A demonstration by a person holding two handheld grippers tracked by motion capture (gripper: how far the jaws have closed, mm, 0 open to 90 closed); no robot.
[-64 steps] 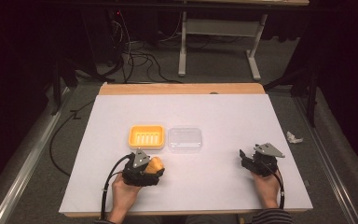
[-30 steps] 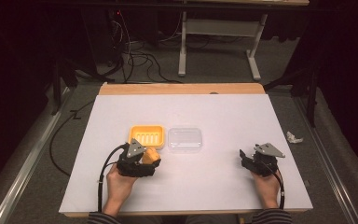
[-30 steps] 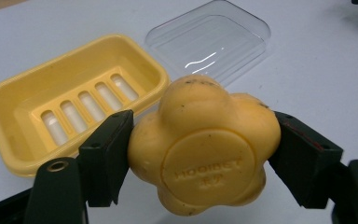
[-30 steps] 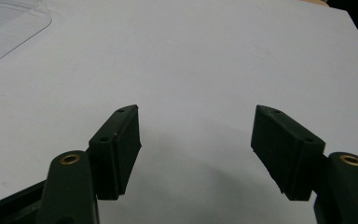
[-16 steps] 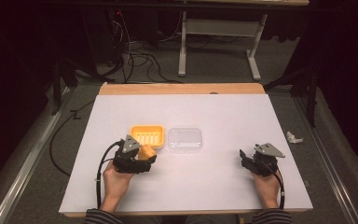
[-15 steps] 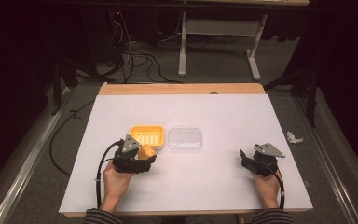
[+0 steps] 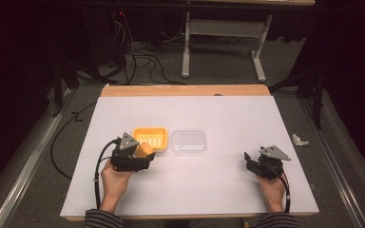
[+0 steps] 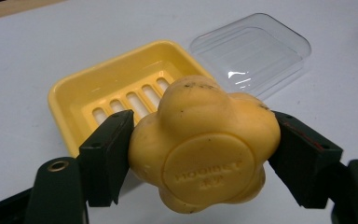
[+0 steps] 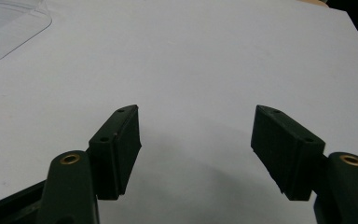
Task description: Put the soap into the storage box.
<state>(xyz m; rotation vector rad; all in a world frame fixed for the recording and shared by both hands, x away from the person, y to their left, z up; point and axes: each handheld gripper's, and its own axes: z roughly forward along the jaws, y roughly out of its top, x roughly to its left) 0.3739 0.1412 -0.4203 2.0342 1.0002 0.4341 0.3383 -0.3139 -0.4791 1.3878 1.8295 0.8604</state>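
Our left tool point(image 8: 200, 154) clenched the soap point(image 8: 204, 147) at the dish point(image 8: 70, 95) rim, having moved up from the open table point(image 7: 228, 114); our right tool point(image 9: 196, 154) sat released.

The soap dish point(image 7: 150, 138) and the lid point(image 7: 188, 141) lie side by side near the middle of the table point(image 7: 218, 114), dish left, lid right, edges almost touching. The soap point(image 7: 144, 151) sits between the jaws of the left gripper point(image 7: 142, 159), just before the dish's near edge. The right gripper point(image 7: 252, 164) rests well to the right of the lid, near the table's front right part.
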